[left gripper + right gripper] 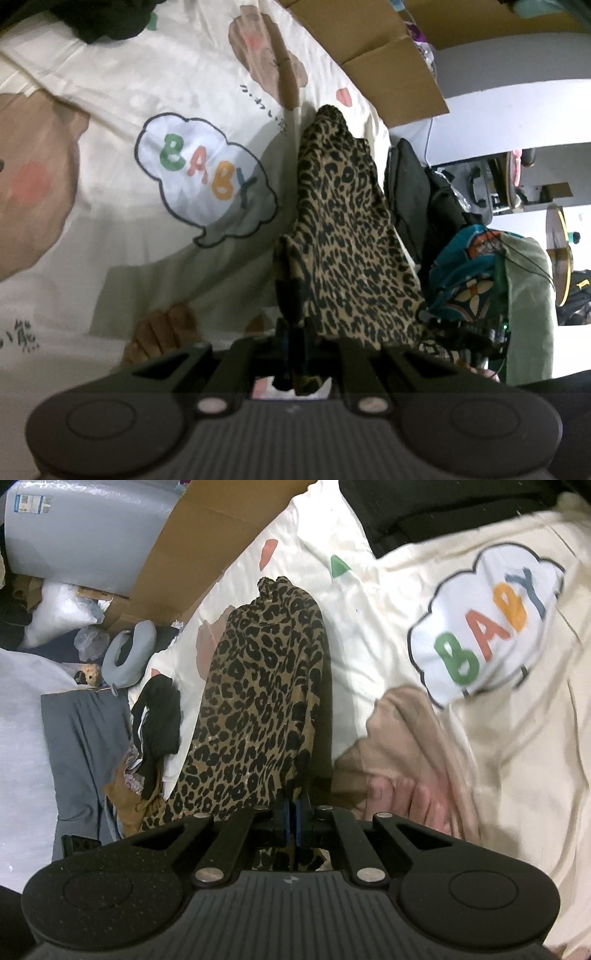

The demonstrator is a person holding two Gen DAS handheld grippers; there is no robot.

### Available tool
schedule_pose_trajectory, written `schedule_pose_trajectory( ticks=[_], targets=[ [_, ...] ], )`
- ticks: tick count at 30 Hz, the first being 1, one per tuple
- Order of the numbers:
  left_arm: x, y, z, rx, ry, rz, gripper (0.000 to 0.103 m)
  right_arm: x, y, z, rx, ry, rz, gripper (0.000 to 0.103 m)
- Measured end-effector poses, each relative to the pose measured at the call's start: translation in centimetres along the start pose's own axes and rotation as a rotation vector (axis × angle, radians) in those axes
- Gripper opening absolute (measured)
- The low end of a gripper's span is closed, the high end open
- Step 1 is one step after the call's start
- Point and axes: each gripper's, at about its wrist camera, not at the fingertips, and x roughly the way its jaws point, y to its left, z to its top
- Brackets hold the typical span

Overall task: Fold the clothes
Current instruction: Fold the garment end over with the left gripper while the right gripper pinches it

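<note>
A leopard-print garment hangs stretched over a cream bed sheet printed with bears and a "BABY" cloud. In the left wrist view my left gripper is shut on the near edge of the cloth, which runs away to a bunched far end. The right wrist view shows the same leopard-print garment, with my right gripper shut on another part of its near edge. Beyond both grips the fabric is lifted and taut, and its far tip rests on the sheet.
A cardboard box stands at the bed's far edge. Dark and patterned clothes pile beside the garment. A grey neck pillow, black clothing, plastic bags and grey fabric lie left in the right wrist view. A dark garment lies at the top.
</note>
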Motion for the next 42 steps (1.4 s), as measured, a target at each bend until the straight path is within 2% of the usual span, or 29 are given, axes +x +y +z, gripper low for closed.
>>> schedule_pose_trajectory(
  ticks=[6,12,17,29,42],
  targets=[
    [0.9,1.1,-0.4,-0.037,-0.003,-0.003,0.007,0.1,-0.9,-0.7,0.030,0.005,-0.006,0.001],
    [2.6,2.0,0.7,-0.050,-0.008,0.012,0.007,1.5,-1.8,0.2,0.046,0.005,-0.026,0.001],
    [2.5,0.8,2.5,-0.014,-0.030,-0.003,0.007,2.2,-2.3,1.3,0.059,-0.007,-0.015,0.001],
    [1.7,-3.0,7.4,0.051,-0.123,-0.036,0.007,2.0,-0.5,5.0,0.034,-0.089,0.023,0.001],
    [3.4,-3.8,11.8,0.066,-0.182,0.000,0.007,3.2,0.0,8.1,0.039,-0.157,0.020,0.001]
  ],
)
